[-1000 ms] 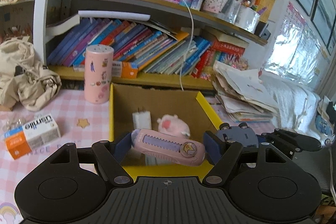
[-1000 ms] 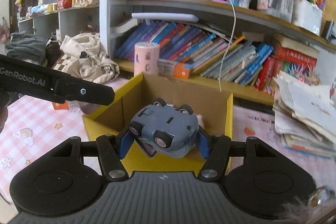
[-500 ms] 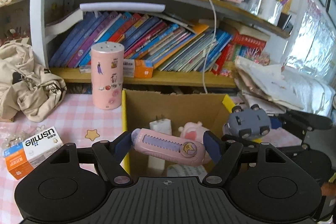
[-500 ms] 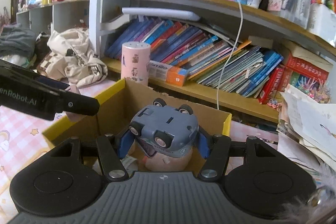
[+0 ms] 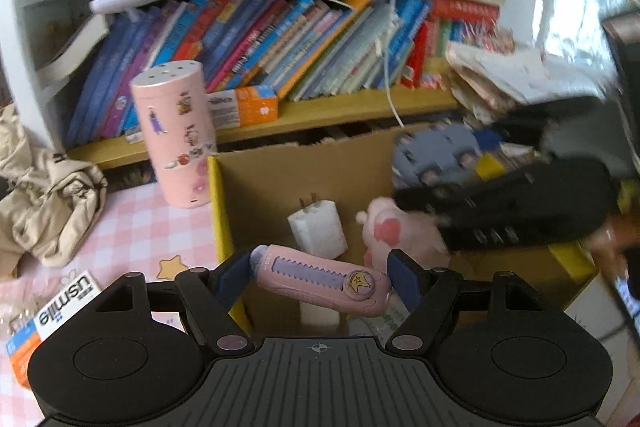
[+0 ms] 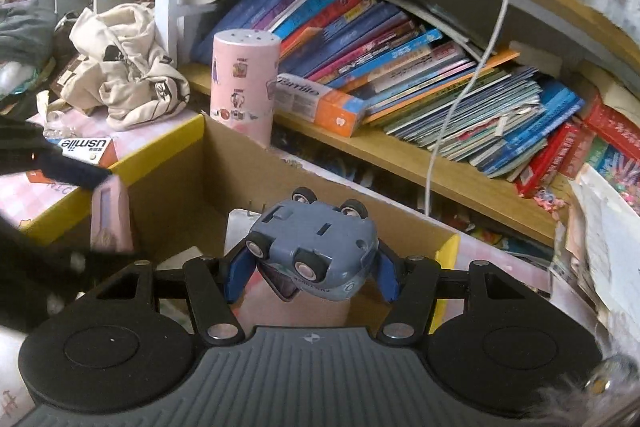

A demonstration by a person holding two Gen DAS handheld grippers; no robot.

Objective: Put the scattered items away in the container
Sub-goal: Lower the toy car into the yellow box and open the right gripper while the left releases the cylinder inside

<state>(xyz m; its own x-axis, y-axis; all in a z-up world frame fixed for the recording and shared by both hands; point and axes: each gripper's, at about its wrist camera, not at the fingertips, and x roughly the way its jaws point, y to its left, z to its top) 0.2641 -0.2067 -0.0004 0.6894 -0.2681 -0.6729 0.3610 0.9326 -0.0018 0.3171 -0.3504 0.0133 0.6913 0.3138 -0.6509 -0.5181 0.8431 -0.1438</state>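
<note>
**Cardboard box, yellow-rimmed: two items held above it, three lying inside**

Cardboard box (image 5: 304, 171): open-topped, brown walls, yellow rim. Stands on a pink checked tablecloth (image 5: 132, 227) in front of a bookshelf (image 5: 320, 115). In the left wrist view it fills the centre; in the right wrist view (image 6: 192, 163) it runs from 9 o'clock to 4 o'clock.

Left gripper (image 5: 320, 279): clenched on a pink utility knife (image 5: 320, 279), which lies crosswise between the blue pads, slightly tilted, star button toward the right finger. Held over the box's near edge. In the right wrist view it shows blurred at 9 o'clock.

Right gripper (image 6: 310, 271): clenched on a blue-grey toy car (image 6: 316, 247), turned wheels-up between the blue pads, over the box interior. In the left wrist view the car (image 5: 436, 155) appears blurred at 2 o'clock, above the far right part of the box.

Contents of box, left wrist view: white plug adapter (image 5: 318, 227), prongs upward, centre; pink plush toy (image 5: 392, 231) just beside it toward 3 o'clock; a white item (image 5: 318, 313) partly hidden under the knife, kind not discernible.

Outside the box: pink sticker-covered cylinder (image 5: 176, 131) upright just beside the far left corner, at 10 o'clock; usmile carton (image 5: 60, 311) flat on the cloth at 8 o'clock; crumpled beige cloth bag (image 5: 44, 195) at 9 o'clock; second orange-and-white carton (image 5: 244, 107) on the lower shelf; white cable (image 5: 390, 27) hanging down from above toward the box's back wall.
</note>
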